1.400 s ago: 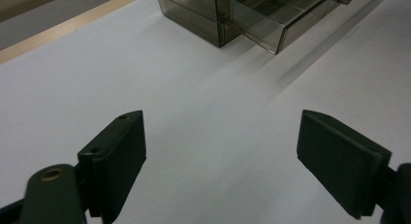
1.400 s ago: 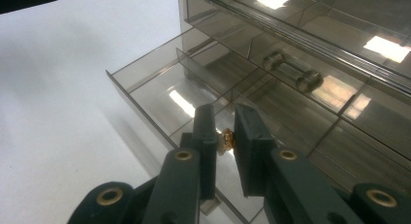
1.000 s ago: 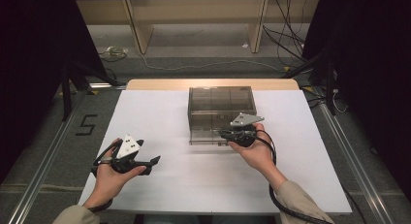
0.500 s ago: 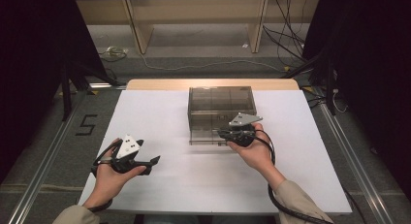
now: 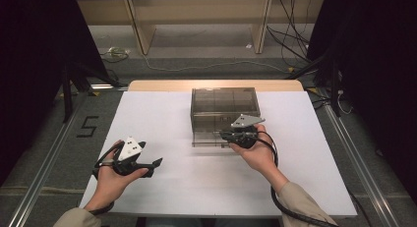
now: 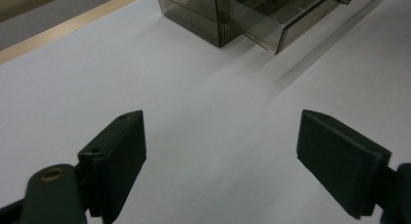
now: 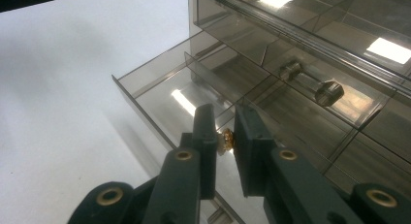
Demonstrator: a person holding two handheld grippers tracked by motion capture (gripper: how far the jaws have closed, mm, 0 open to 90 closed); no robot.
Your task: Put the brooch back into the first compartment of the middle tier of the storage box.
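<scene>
Right hand-held gripper (image 7: 224, 136) pinches the brass knob (image 7: 226, 138) of the smoky drawer box's (image 5: 223, 106) part-open bottom drawer (image 7: 184, 95). Left hand-held gripper (image 6: 220, 151) gapes wide over bare white bench (image 5: 162, 114), near left.

High view: fixed overhead, faces fwd & down on whole table (image 5: 162, 187). Left gripper view: low, looks across to drawer box (image 6: 232, 15), farther off. Right gripper view: close-up at drawer box (image 7: 291, 73). All three share box.

White table (image 5: 162, 114), wood far edge; grey floor (image 5: 206, 55) with cables (image 5: 295, 40); pale wooden shelf legs (image 5: 140, 28); dark sides
</scene>
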